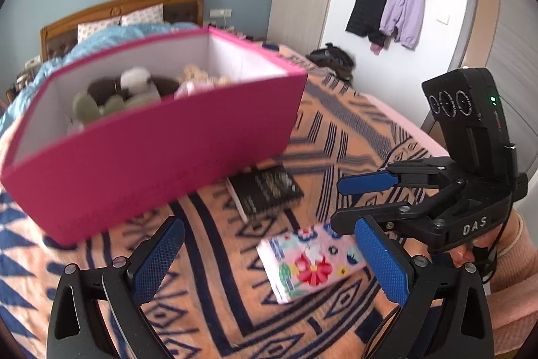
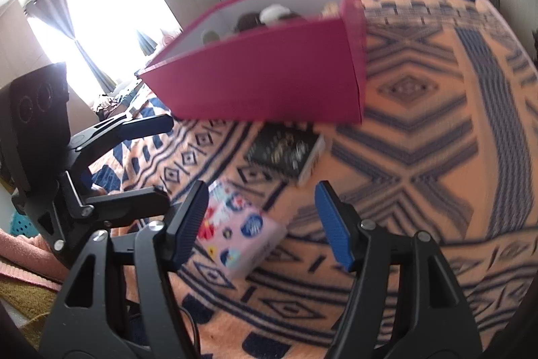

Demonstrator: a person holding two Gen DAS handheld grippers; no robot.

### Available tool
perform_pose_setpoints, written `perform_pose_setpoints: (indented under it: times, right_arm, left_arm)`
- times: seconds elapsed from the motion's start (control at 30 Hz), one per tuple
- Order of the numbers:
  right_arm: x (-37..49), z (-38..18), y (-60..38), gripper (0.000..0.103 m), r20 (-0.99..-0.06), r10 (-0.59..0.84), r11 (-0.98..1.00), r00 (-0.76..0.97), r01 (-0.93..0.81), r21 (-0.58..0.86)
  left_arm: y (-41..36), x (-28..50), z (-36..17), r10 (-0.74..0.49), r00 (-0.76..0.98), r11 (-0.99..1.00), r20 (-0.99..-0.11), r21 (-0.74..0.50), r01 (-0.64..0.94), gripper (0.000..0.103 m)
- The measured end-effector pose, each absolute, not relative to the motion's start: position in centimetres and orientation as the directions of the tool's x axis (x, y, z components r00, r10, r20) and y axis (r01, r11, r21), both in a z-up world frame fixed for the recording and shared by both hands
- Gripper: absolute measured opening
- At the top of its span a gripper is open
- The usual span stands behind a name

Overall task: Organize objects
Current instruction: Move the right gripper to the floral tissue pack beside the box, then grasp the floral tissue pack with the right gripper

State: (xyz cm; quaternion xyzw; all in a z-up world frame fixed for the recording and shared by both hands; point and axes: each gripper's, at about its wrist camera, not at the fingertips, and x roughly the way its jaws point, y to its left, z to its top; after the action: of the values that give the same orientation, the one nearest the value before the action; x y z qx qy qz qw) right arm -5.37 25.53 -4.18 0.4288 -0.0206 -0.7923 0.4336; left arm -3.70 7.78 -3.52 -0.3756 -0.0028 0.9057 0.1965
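A pink open box [image 1: 151,150] [image 2: 269,73] with plush toys [image 1: 134,86] inside stands on the patterned bed blanket. A black book [image 1: 265,190] [image 2: 285,150] lies in front of it. Nearer lies a flowered pink pack [image 1: 309,261] [image 2: 242,234]. My left gripper [image 1: 272,258] is open, and the pack lies beyond the gap, close to its right finger. My right gripper [image 2: 262,224] is open too, its left finger hiding part of the pack. Neither grips anything. Each gripper shows in the other's view: right gripper [image 1: 346,201], left gripper [image 2: 151,160].
The orange and navy blanket [image 1: 353,130] [image 2: 420,123] covers the bed. A blue duvet [image 1: 111,36] and pillows lie by the wooden headboard [image 1: 134,2]. Coats [image 1: 390,5] hang on the far wall. A bright curtained window [image 2: 84,22] is to the left.
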Motion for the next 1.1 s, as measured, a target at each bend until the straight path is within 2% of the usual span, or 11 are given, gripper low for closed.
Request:
perform_pose_setpoints:
  times: [0.2, 0.57, 0.7, 0.87, 1.1]
  right_arm:
    - [-4.5, -5.6, 25.7, 0.067, -0.674, -0.702, -0.627, -0.229, 0.647, 0.434]
    - [-4.1, -6.2, 26.4, 0.063, -0.670, -0.709, -0.633, -0.222, 0.619, 0.465]
    - [-3.7, -6.2, 26.0, 0.056, -0.665, -0.718, -0.619, -0.208, 0.629, 0.471]
    - [-3.7, -6.3, 25.9, 0.046, -0.666, -0.718, -0.615, -0.200, 0.629, 0.475]
    - [-3.8, -6.8, 25.7, 0.039, -0.660, -0.728, -0.607, -0.185, 0.622, 0.495]
  left_arm:
    - [8.2, -3.5, -5.0, 0.374, -0.596, -0.917, -0.711, -0.188, -0.351, 0.094]
    - [8.0, -3.4, -6.6, 0.429, -0.510, -0.895, -0.746, -0.276, -0.350, 0.062]
    - [7.7, -3.6, -7.0, 0.458, -0.487, -0.884, -0.744, -0.321, -0.340, 0.057]
    - [7.6, -3.4, -6.9, 0.487, -0.473, -0.868, -0.734, -0.350, -0.351, 0.045]
    - [7.7, -3.2, -6.9, 0.490, -0.466, -0.867, -0.737, -0.355, -0.350, 0.045]
